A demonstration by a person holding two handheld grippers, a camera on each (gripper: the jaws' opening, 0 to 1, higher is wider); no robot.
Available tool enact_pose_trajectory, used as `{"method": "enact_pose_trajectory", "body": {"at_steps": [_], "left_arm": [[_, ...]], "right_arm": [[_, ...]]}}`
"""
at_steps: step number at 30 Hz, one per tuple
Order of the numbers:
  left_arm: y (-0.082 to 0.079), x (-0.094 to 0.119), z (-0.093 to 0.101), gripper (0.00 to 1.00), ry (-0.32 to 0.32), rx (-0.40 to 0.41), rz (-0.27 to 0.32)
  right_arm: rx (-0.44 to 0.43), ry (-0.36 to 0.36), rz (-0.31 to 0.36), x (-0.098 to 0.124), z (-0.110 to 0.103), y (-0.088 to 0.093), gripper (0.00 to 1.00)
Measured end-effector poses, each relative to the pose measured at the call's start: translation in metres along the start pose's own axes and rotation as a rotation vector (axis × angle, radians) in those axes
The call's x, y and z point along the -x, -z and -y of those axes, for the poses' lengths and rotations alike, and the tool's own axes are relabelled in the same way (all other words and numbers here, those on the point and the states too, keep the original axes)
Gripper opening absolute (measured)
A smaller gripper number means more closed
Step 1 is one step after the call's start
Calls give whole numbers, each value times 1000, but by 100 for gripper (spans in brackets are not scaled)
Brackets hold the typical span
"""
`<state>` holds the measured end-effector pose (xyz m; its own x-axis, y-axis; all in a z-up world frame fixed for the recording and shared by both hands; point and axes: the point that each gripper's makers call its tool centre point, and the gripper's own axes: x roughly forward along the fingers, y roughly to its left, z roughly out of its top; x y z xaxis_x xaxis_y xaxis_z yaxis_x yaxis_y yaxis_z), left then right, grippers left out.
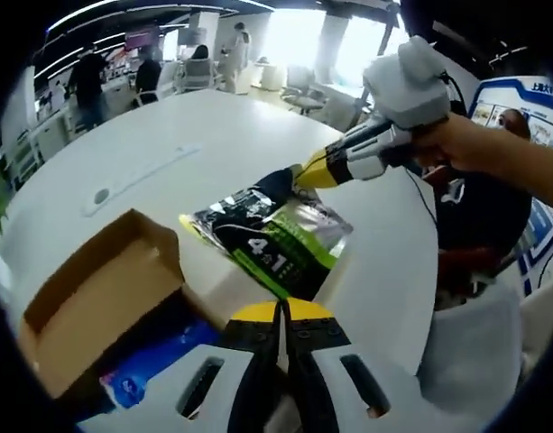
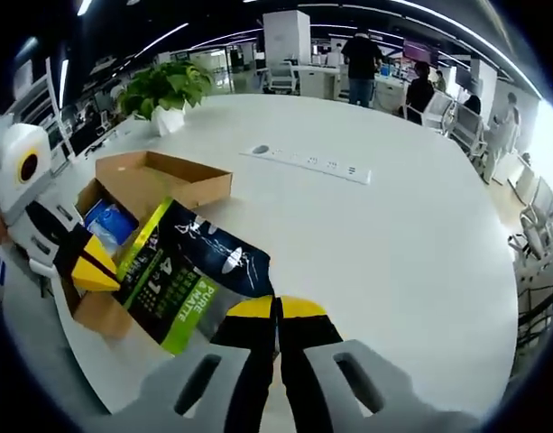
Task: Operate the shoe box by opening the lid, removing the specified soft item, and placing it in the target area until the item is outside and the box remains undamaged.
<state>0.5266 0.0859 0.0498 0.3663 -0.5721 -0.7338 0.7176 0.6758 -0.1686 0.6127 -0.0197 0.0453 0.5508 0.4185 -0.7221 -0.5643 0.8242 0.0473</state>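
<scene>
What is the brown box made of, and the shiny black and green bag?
The shoe box looks like plain brown cardboard: matte, with thin raw edges and folded flaps. The bag looks like glossy plastic or foil film: it crinkles, catches bright glare, and carries printed lettering. Which film it is, the pictures cannot settle. The right gripper pinches its corner.

White table [image 2: 411, 234]: shoe box [image 2: 159, 180], pouch [image 1: 276, 236].

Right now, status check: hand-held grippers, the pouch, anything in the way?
Right hand-held gripper shut on green-black pouch, pouch on the white table beside the open shoe box. Left hand-held gripper shut, holding nothing. Blue pack in box.
</scene>
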Motion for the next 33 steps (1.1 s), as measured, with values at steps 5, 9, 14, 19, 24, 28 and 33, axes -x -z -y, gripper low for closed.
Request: {"method": "enact_pose_trajectory", "body": {"at_steps": [5,9,14,19,24,28,33], "left_arm": [[1,-8,2,0,-6,-54,-26],[0,-12,-3,0,-33,-98,-48],[2,-20,-3,0,-42,-158,-81],[6,-26,-4,0,-57,-198,-114],[9,-31,-5,0,-61,-207,-137],[11,-34,-6,0,-68,-233,-151],[14,-40,-9,0,-94,-297,-177]], "right_arm": [[22,13,-29,-9,3,6,0],[24,23,-41,-15,7,10,0],[4,34,-59,-24,11,16,0],[-2,37,-76,-28,12,21,0],[0,41,-94,-33,12,27,0],[-6,45,-106,-38,15,32,0],[-21,52,-106,-42,16,34,0]]}}
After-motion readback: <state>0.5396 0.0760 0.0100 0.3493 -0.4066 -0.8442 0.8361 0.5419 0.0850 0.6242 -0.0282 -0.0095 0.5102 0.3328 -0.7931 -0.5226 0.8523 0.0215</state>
